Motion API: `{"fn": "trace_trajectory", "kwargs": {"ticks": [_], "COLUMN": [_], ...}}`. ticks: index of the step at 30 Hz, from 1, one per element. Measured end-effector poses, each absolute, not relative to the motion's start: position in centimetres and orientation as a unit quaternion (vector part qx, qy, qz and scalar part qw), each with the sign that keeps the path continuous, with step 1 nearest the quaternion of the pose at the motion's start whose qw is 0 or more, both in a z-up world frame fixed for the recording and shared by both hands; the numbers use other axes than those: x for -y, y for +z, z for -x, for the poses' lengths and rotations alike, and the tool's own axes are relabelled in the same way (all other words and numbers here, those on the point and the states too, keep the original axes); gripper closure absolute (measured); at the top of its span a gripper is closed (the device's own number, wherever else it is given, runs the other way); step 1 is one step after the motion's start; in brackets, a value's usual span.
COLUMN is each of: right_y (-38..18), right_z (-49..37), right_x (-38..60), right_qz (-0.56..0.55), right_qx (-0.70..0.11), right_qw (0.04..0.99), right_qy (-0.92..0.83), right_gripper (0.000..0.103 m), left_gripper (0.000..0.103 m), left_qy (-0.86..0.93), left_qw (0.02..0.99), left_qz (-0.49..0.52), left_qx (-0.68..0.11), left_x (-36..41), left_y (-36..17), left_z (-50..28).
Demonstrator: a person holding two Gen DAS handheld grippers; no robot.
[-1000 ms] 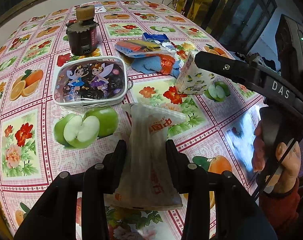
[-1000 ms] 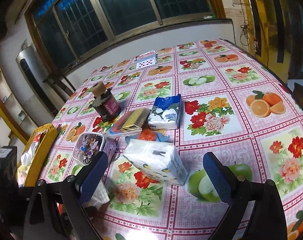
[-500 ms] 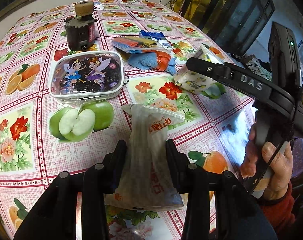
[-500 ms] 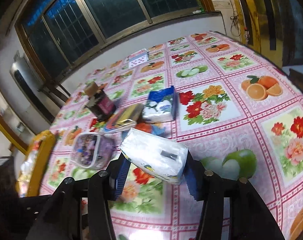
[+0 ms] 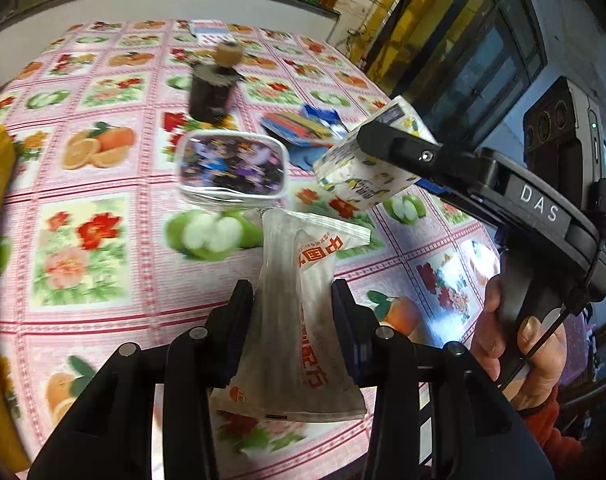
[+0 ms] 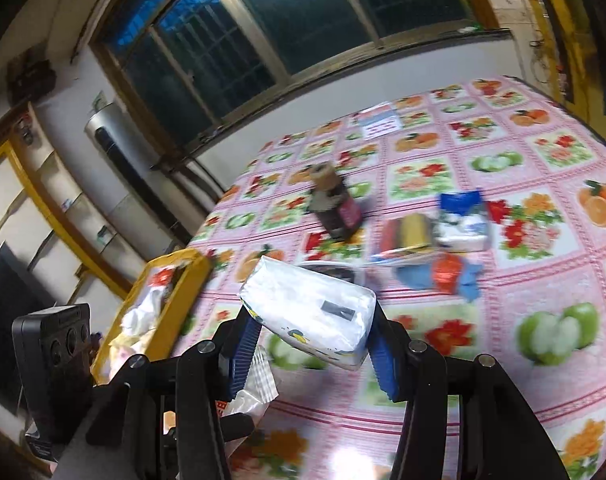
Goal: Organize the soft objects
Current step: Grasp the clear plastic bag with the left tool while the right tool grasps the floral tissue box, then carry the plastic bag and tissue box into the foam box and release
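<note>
At the far left edge of the table (image 6: 523,364) sat a yellow box (image 6: 175,292) with pale soft items inside it. Just right of that, the left gripper (image 5: 291,332) was clamped on a translucent plastic packet (image 5: 299,320) printed with orange characters, the packet standing up between the two fingers above the fruit-and-flower tablecloth (image 5: 87,240). Beyond it, on the cloth, lay a rounded pouch (image 5: 233,168) with cartoon figures, and farther still a dark bottle (image 5: 213,90) with a tan cap stood upright, both blurred. To the right of the pouch lay a striped flat packet (image 5: 293,126) over a blue cloth (image 6: 463,280), with a blue-and-white tissue pack (image 6: 463,220) near them. Farther right, the right gripper (image 6: 309,346) was closed on a white tissue pack (image 6: 311,308), held tilted and clear of the table, and a person's hand (image 5: 519,356) gripped its handle at the near right.
</note>
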State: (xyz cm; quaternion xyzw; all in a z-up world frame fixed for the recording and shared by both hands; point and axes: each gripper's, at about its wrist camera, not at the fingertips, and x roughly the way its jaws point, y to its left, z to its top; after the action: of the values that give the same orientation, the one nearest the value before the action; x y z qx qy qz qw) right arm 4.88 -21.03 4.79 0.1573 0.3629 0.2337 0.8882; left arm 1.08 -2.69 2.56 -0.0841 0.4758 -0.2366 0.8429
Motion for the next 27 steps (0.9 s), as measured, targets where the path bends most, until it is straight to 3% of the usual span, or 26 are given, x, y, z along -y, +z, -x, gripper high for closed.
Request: {"fn": "trace_trajectory", "kwargs": {"ticks": [16, 25, 27], "right_y": [5.1, 0.4, 0.3], "right_z": [-6.8, -5.9, -6.3], "right_x": [-6.5, -13.9, -13.7], "right_qz": [-0.090, -0.057, -0.061], "right_qx": [-0.440, -0.496, -0.497], "right_qw": [0.766, 0.729, 0.732], "right_qy": [0.460, 0.469, 0.461], "right_gripper": [0.051, 0.048, 0.043], "left_gripper": [0.065, 0.063, 0.055], "left_qy": [0.093, 0.165, 0.167], "left_qw": [0.892, 0.881, 0.881], "left_qz": [0.184, 0.187, 0.192], "left_qx": [-0.403, -0.401, -0.399], "left_x": [-23.7, -28.4, -28.7], "left_y": [3.6, 1.6, 1.4], "left_z": [2.9, 4.1, 4.3]}}
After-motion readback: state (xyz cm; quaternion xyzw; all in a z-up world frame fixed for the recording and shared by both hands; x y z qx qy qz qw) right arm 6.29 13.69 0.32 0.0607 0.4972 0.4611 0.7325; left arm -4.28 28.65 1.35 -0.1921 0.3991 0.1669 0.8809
